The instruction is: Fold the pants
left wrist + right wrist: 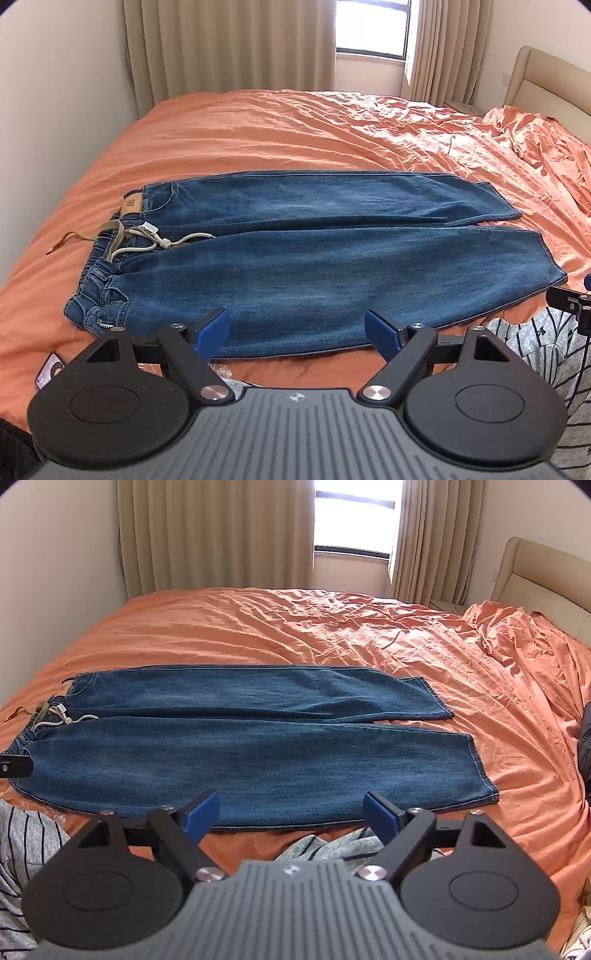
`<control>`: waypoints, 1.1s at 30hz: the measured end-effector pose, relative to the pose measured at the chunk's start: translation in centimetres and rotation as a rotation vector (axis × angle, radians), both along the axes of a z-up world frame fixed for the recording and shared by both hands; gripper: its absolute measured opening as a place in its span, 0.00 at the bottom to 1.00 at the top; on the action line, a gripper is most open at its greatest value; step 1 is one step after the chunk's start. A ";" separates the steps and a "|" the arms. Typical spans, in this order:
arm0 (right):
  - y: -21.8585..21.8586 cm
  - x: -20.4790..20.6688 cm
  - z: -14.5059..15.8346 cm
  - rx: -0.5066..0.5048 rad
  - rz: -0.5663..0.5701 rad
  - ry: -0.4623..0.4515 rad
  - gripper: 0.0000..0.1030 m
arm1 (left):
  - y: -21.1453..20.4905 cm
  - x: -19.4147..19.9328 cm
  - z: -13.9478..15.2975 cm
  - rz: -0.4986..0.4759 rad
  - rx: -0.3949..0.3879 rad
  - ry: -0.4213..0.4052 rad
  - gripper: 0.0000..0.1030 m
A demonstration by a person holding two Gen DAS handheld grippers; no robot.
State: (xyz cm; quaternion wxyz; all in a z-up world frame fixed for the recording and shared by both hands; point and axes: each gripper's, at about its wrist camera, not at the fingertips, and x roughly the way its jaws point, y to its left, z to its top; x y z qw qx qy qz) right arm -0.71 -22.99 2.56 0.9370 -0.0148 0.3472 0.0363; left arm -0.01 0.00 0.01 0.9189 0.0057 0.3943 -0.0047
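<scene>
Orange bed sheet (pixel 258 129) carries one pair of jeans (pixel 295 266), spread flat, waistband left, both legs side by side running right. No fold made yet; all folding remains. One drawstring (pixel 147 240) loose at waist. Left gripper (pixel 297 328) and right gripper (pixel 291 810): jaws apart, empty, near jeans' front edge.

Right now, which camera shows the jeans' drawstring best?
The left wrist view: the drawstring lies knotted at the waistband, large and clear. In the right wrist view it sits small at the far left edge, distorted.
</scene>
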 end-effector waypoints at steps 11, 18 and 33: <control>0.1 0.0 -0.2 -0.001 0.004 0.004 0.79 | 0.4 -0.1 0.3 0.001 0.001 0.000 0.94; -0.2 0.5 0.7 -0.004 -0.009 0.000 0.79 | 0.2 0.0 0.3 0.006 0.000 0.001 0.94; 0.4 0.0 0.4 -0.012 -0.010 -0.002 0.79 | 1.1 0.0 0.3 0.007 0.001 0.006 0.94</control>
